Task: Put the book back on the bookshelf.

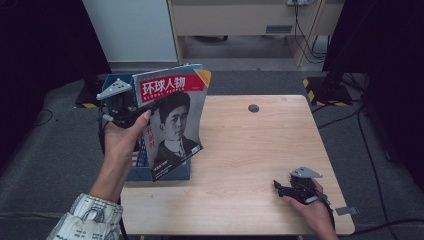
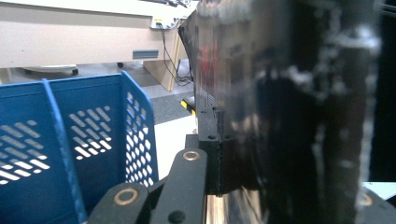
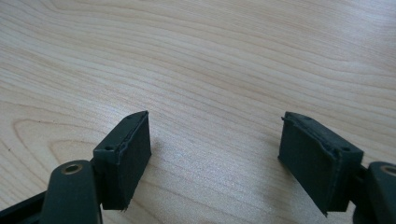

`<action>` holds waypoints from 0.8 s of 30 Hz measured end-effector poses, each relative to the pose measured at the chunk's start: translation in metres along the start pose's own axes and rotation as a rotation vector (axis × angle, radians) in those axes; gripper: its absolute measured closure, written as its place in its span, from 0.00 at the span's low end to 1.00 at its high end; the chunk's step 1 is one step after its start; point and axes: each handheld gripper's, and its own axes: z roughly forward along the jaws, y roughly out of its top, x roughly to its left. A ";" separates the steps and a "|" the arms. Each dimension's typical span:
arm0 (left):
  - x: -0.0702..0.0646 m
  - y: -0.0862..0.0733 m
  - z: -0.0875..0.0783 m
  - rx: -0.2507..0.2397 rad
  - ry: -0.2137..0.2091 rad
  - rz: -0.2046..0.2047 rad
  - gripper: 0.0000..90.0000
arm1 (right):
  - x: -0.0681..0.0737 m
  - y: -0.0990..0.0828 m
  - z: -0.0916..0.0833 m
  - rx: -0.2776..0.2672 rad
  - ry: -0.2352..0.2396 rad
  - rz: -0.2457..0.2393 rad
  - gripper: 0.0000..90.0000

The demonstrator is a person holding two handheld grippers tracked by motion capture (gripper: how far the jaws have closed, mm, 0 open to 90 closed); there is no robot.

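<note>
Magazine, clamped by its left edge between my left gripper's jaws, stands nearly upright with its cover facing me; the jaws are pressed together on it (in the left gripper view the glossy sheet fills the right side, right against the pad). Its lower edge sits at the front of the blue file rack, which stands at the table's left edge. The rack's perforated wall rises just beside the jaws on their left, so that side is tight. My left hand grips the handle from below, forearm angled up from the near-left corner, the patterned sleeve low in the high view.

Right of the magazine, the wooden top is bare save for a small dark round hole near the far edge. My right gripper rests well apart from the magazine, near the front-right corner, jaws apart with plain wood between the pads, hand low behind it.
</note>
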 end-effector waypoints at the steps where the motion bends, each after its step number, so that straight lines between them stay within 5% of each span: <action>1: 0.001 0.000 -0.001 0.000 0.002 0.000 0.96 | 0.000 0.000 0.000 0.000 0.000 0.000 0.28; 24: 0.026 -0.003 -0.033 -0.013 0.061 -0.012 0.96 | 0.000 0.000 0.000 0.001 0.001 -0.002 0.28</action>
